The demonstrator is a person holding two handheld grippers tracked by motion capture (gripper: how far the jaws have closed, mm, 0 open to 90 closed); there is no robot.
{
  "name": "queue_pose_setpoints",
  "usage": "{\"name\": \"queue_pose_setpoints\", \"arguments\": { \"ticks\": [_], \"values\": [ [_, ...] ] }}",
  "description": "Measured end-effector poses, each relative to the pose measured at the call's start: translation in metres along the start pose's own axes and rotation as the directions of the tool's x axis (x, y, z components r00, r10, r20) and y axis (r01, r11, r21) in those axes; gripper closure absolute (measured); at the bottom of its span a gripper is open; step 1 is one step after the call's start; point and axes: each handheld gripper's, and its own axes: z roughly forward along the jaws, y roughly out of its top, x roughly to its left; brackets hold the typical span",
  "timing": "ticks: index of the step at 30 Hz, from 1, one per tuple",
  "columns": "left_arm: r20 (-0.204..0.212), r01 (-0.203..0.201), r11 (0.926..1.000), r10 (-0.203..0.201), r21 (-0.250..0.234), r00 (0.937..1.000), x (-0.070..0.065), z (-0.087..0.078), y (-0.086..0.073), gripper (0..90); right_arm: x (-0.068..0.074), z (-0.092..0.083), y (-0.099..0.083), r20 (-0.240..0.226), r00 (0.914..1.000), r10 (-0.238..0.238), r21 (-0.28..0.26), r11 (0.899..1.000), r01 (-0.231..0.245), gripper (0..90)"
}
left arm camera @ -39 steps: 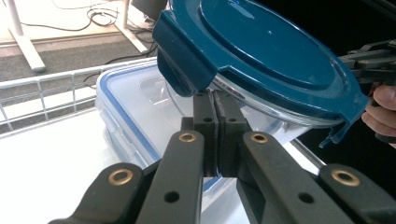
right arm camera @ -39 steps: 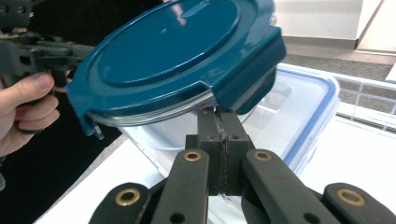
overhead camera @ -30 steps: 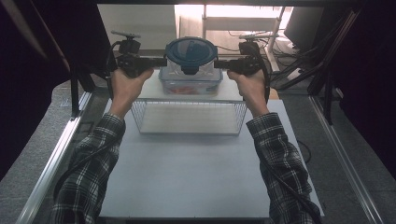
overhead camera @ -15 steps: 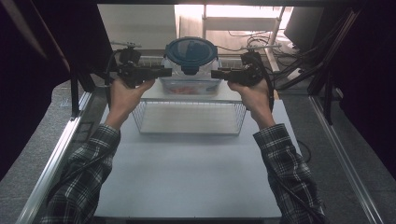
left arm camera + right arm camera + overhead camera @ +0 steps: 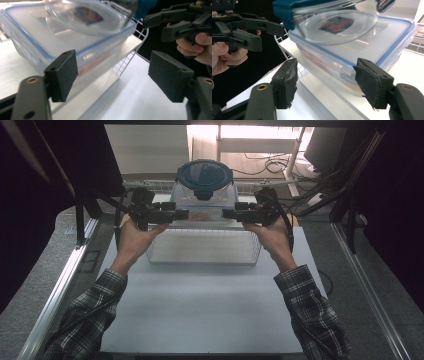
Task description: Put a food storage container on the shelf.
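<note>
A round glass bowl [image 5: 204,179] with a dark blue lid stands on a clear rectangular box [image 5: 202,212] with a blue-edged lid. The box rests at the far part of a white wire basket [image 5: 202,247]. My left gripper [image 5: 185,213] is level with the box's left side and my right gripper [image 5: 226,213] with its right side. Both have just been opening and now stand open, gripping nothing. In the left gripper view the pads [image 5: 62,72] are wide apart, with the box [image 5: 32,37] beyond them. The right gripper view shows the same: open pads [image 5: 372,85], box [image 5: 362,47] and bowl [image 5: 337,27] ahead.
The basket sits on a white tabletop [image 5: 210,310] with metal rails along both sides. Cables and a stand lie beyond the far edge. Dark frame posts rise at the left and right.
Both grippers were shut at the sides of the blue-lidded bowl. They have let go, opened, and dropped lower and toward me beside the box.
</note>
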Motion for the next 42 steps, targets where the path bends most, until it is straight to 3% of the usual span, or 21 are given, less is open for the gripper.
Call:
{"name": "queue_pose_setpoints", "arguments": {
  "ticks": [5, 11, 15, 23, 27, 30, 42],
  "values": [
    [0.010, -0.017, 0.9997, 0.017, 0.017, 0.9998, -0.007, -0.001, -0.016, 13.1, 0.012, -0.003, -0.007, 0.013, 0.9989, -0.045, 0.012, 0.999, 0.045, 26.1],
    [0.051, -0.013, 0.9999, 0.012, 0.010, 0.9986, -0.013, -0.005, -0.037, 11.7, 0.023, -0.005, -0.017, 0.013, 0.9968, -0.079, 0.015, 0.997, 0.078, 20.2],
    [0.065, -0.042, 0.9991, 0.041, 0.013, 0.9970, -0.018, -0.005, -0.050, 8.1, 0.029, -0.003, -0.025, 0.012, 0.9957, -0.091, 0.021, 0.996, 0.091, 17.2],
    [0.051, -0.076, 0.9966, 0.075, 0.032, 0.9959, -0.029, -0.002, -0.068, 4.8, 0.039, 0.001, -0.043, -0.012, 0.9898, -0.142, 0.036, 0.989, 0.143, 9.4],
    [0.024, -0.121, 0.9905, 0.120, 0.065, 0.9925, -0.034, 0.003, -0.078, 3.9, 0.042, 0.001, -0.051, -0.014, 0.9888, -0.148, 0.045, 0.988, 0.149, 7.0],
    [0.024, -0.134, 0.9875, 0.132, 0.084, 0.9909, -0.037, 0.008, -0.086, 3.6, 0.043, 0.002, -0.058, -0.015, 0.9887, -0.149, 0.050, 0.987, 0.149, 5.7],
    [0.036, -0.127, 0.9859, 0.124, 0.109, 0.9917, -0.042, 0.018, -0.118, 1.8, 0.042, 0.007, -0.094, 0.003, 0.9882, -0.153, 0.087, 0.985, 0.152, 2.1]
  ]
}}
